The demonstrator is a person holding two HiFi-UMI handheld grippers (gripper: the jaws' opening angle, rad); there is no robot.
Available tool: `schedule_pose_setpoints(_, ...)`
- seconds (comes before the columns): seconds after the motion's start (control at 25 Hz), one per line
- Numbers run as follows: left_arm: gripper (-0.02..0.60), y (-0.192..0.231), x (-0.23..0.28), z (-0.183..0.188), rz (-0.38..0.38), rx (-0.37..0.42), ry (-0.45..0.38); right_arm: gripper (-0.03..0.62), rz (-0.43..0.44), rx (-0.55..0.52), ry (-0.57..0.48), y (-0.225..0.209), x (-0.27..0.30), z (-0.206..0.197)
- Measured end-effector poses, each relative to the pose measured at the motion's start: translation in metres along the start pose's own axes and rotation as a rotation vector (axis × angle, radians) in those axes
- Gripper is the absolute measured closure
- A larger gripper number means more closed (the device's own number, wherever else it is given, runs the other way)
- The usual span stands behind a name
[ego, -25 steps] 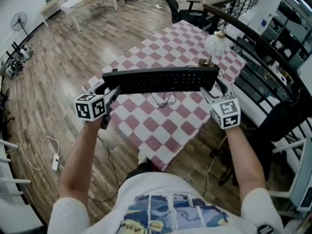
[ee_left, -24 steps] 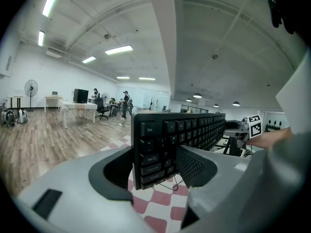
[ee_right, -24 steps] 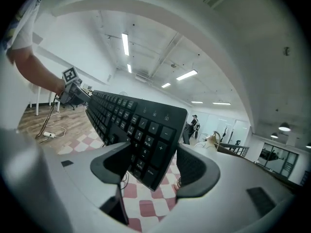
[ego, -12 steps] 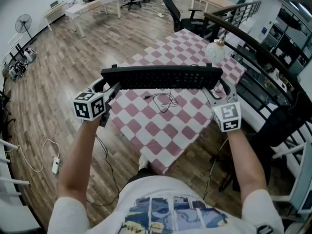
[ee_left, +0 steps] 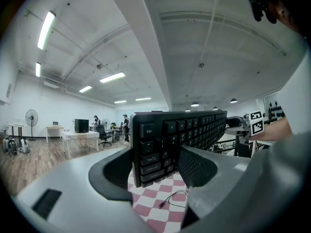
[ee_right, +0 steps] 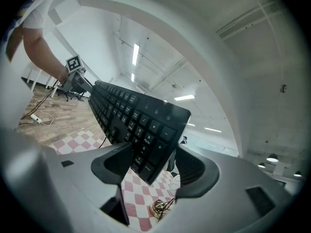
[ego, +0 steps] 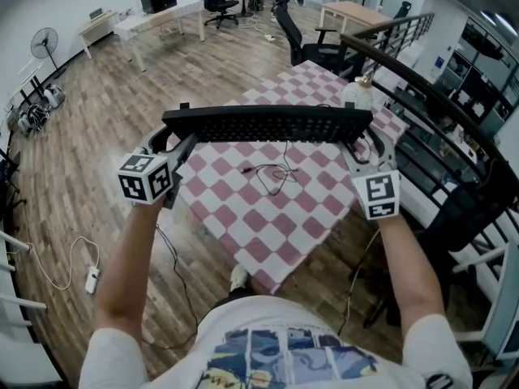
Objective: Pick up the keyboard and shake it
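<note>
The keyboard (ego: 268, 124) is hanging in the air across the upper middle of the head view, clear of the table (ego: 243, 241), with its keys turned toward the person. The left gripper (ego: 174, 146) is pinching its left end and the right gripper (ego: 365, 146) is clamping its right end, each with the board wedged between its jaws.

The head view is showing the whole span at once, along with the thin cable (ego: 274, 173) dropping from the keyboard's underside onto the pink-and-white checked cloth and coiling there. Neither gripper view is giving that overall layout. The left gripper view is instead showing the Esc, Tab and Caps Lock corner seated between the jaws, and people standing at desks far off at the left of its frame. The right gripper view is showing the number-pad end gripped at a tilt, and – low between the jaws – a small brass-coloured object (ee_right: 158, 208) on the cloth.

Compared with a second ago, the keyboard is sitting higher and farther from the table – more checked cloth is lying open beneath it, and more of the cable is hanging in view.
</note>
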State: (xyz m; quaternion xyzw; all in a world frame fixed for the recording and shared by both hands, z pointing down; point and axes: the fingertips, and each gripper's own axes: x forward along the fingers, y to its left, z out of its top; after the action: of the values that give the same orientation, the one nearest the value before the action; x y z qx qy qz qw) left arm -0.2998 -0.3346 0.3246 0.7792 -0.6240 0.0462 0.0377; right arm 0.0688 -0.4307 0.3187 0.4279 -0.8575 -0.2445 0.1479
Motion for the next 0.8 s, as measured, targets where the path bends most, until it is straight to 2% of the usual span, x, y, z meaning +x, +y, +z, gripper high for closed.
schedule_pose_setpoints(0.4, 0.311, 0.005, -0.025, 0.037, 0.035, 0.078, -0.098, 0.316, -0.043, -0.034, -0.071, -0.006, -0.005, 0.037)
schedule_pose_setpoints(0.8, 0.311, 0.005, -0.045, 0.056, 0.081, 0.141, -0.146, 0.321, -0.071, -0.066, -0.136, -0.011, -0.011, 0.067)
